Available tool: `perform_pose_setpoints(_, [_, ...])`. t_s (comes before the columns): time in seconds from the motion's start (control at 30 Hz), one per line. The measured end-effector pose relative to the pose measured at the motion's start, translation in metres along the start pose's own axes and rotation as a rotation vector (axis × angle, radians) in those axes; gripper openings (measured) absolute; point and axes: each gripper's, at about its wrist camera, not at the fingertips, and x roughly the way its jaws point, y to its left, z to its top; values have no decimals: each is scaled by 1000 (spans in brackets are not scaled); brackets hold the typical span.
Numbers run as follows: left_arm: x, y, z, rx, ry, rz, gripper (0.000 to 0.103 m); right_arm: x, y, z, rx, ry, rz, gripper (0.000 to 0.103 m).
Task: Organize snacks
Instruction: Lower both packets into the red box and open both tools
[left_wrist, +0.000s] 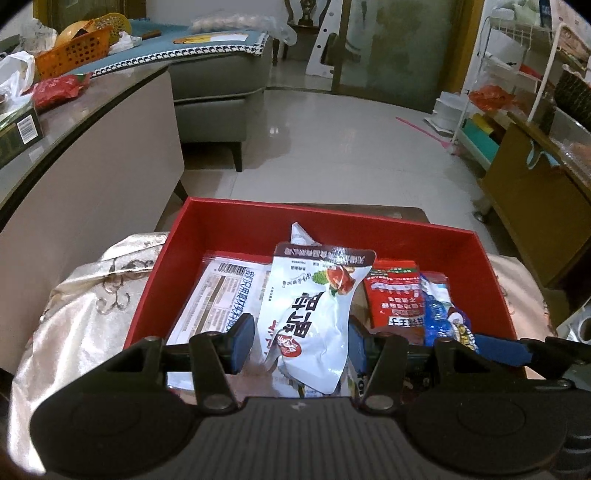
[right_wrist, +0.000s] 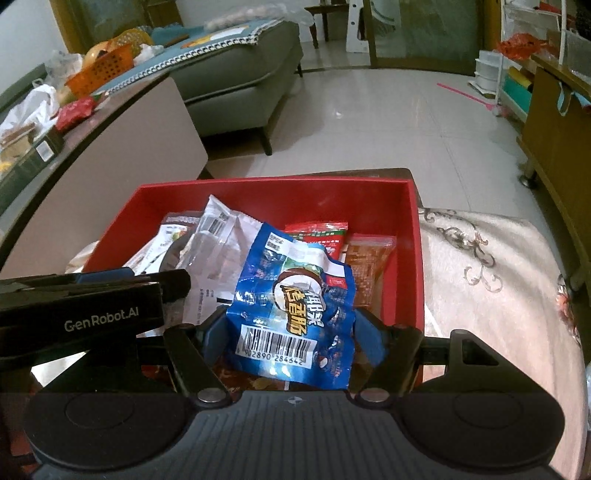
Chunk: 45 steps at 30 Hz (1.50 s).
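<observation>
A red box (left_wrist: 258, 207) (right_wrist: 266, 184) holds several snack packets. My left gripper (left_wrist: 299, 345) is shut on a white pouch (left_wrist: 310, 314) with a red picture, which stands upright over the near part of the box. In the right wrist view my right gripper (right_wrist: 291, 341) is shut on a crumpled blue packet (right_wrist: 295, 295), barcode facing me. Beside it, the left gripper's black body (right_wrist: 92, 306) reaches in from the left. In the box lie a flat white packet (left_wrist: 218, 295), a red packet (left_wrist: 395, 291) (right_wrist: 317, 232) and an orange-brown packet (right_wrist: 369, 266).
The box rests on a cream embroidered cloth (left_wrist: 74, 295) (right_wrist: 498, 266). A long table on the left carries an orange basket (left_wrist: 77, 51) and bags. Beyond are a grey sofa (left_wrist: 214, 92), tiled floor, a white rack (left_wrist: 498, 92) and a wooden cabinet (right_wrist: 554, 122).
</observation>
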Motion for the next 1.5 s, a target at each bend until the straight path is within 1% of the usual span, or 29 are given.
perform_pose_setpoints(0.27, [8,0,-1,7,11,11,48,6,0,0,-23,-3,-17,80])
perform_pose_setpoints(0.33, [7,-1,0,14,14,18,52,4,1,0,-27,0,-28,82])
perform_pose_setpoints(0.53, [-5,-4,-2,29,14,21,57,-7,2,-2,-33,8,-56,86])
perform_pose_setpoints(0.57, [-9,-5,-3,30,9,23,58,-11,2,-3,-33,5,-59,87])
perform_pose_setpoints(0.63, [-19,-5,-4,26,-4,25,64,-21,3,-3,-32,-3,-67,88])
perform_pose_setpoints(0.7, [-34,-4,-7,24,-24,26,66,-33,5,-6,-39,-22,-71,90])
perform_pose_setpoints(0.8, [-55,-2,-12,22,-46,14,67,-52,8,-10,-48,-44,-69,94])
perform_pose_setpoints(0.87, [-70,-2,-17,26,-65,8,69,-66,11,-15,-51,-59,-63,94])
perform_pose_setpoints(0.93, [-84,-1,-22,27,-86,14,77,-80,15,-21,-56,-72,-65,94])
perform_pose_setpoints(1.03, [-106,1,-31,38,-116,-4,79,-101,19,-30,-57,-94,-62,94])
perform_pose_setpoints(1.2, [-136,4,-49,45,-152,-12,84,-133,26,-51,-40,-121,-44,95])
perform_pose_setpoints(1.37, [-160,10,-68,28,-176,-25,88,-155,34,-70,-39,-140,-30,95])
perform_pose_setpoints(1.43, [-168,12,-75,25,-189,-20,91,-162,36,-76,-38,-144,-23,95])
perform_pose_setpoints(1.5, [-174,12,-81,29,-200,-14,93,-168,38,-82,-37,-146,-16,95])
